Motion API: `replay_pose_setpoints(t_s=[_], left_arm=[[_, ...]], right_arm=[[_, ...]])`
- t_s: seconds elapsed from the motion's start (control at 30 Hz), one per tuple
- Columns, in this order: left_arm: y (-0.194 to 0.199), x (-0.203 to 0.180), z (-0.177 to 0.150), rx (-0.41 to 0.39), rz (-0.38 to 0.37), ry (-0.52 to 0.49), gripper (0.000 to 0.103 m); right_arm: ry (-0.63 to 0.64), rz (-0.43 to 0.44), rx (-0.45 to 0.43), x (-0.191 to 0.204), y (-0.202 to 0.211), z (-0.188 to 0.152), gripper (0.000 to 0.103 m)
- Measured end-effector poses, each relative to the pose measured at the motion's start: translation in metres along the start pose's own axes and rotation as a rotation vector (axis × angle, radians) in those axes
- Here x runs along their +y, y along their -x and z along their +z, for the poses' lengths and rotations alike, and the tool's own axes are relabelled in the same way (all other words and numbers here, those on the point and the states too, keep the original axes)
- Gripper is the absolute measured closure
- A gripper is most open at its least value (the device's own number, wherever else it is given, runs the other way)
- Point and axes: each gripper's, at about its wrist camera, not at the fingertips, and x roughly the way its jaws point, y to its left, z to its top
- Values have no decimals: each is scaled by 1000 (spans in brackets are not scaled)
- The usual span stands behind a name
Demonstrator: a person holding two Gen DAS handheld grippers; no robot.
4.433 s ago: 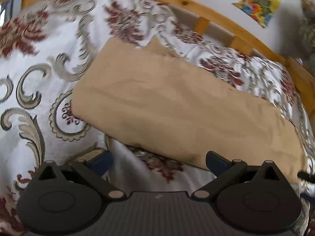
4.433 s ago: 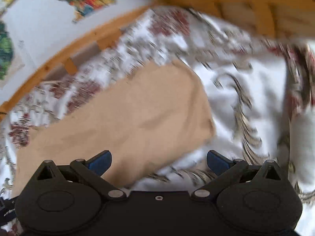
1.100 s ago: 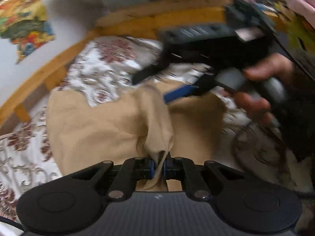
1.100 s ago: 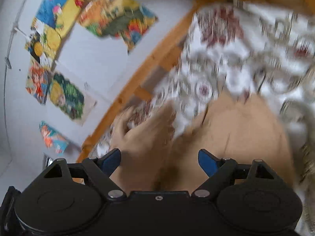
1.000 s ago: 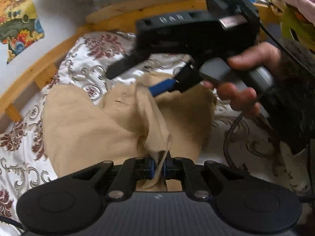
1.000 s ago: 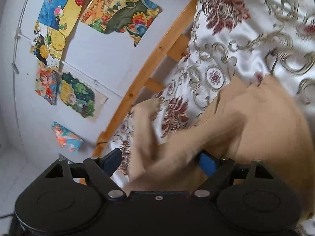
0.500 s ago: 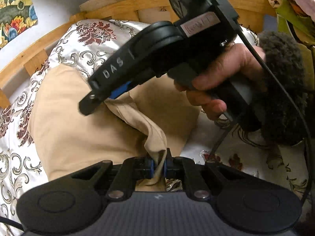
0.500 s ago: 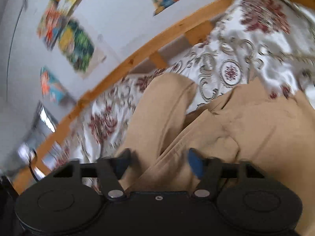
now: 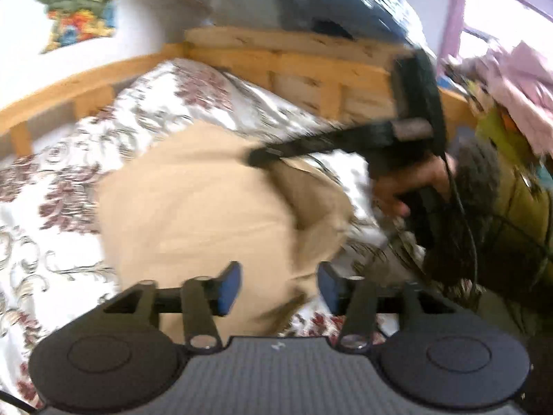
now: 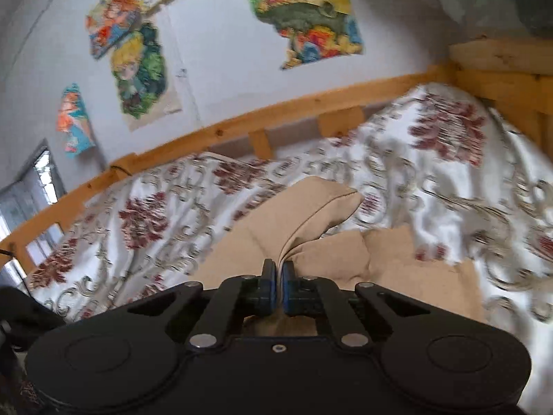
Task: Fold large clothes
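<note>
Tan garment [image 9: 207, 207]: lying on floral bedspread [image 10: 449, 180]. Right tool [image 10: 279, 276]: pressed together, pinching a fold of it. Left tool [image 9: 278, 287]: jaws opening, cloth beneath, unpinched.

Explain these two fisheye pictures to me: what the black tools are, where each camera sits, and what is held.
There is no robot here: a person holds a two-finger gripper in each hand, with a camera on each looking along its fingers. One picture looks out from the left gripper, whose jaws are opening with nothing pinched between them. The other looks out from the right gripper, shut on a fold of the tan garment. The garment lies on a flowered bedspread inside a wooden bed frame.
</note>
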Motion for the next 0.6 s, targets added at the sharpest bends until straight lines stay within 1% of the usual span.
replay_pose_setpoints(t_s=[0.13,0.23,0.3,0.37,0.4,0.43,0.5,0.53,0.57,0.6], left_arm=[[12,18,2,-29,84,86,45],[4,38,6,-18,115,192,45],[-11,50,7,5,115,257,45],[-32,59,6,51,113,299,45],[-40,62,4,61,104,318,45],[-46,64,0,63,97,332,42],[-54,60,-5,65,139,329,42],[-58,59,-6,73,164,328,42],[-61,61,-9,77,176,342,42],[-62,62,-13,75,172,359,42]], right_arm=[[8,-92,-21,-15,16,-3,102],[47,-150,-36,-20,24,-5,102],[69,-183,-31,-21,21,-7,102],[85,-204,-17,-23,15,-12,102],[92,-216,-11,-24,12,-14,102],[95,-228,-5,-25,9,-16,102],[62,-240,-1,-30,7,-19,102],[31,-265,2,-34,8,-19,101],[-15,-262,3,-41,11,-19,101],[-70,-250,4,-47,13,-19,96]])
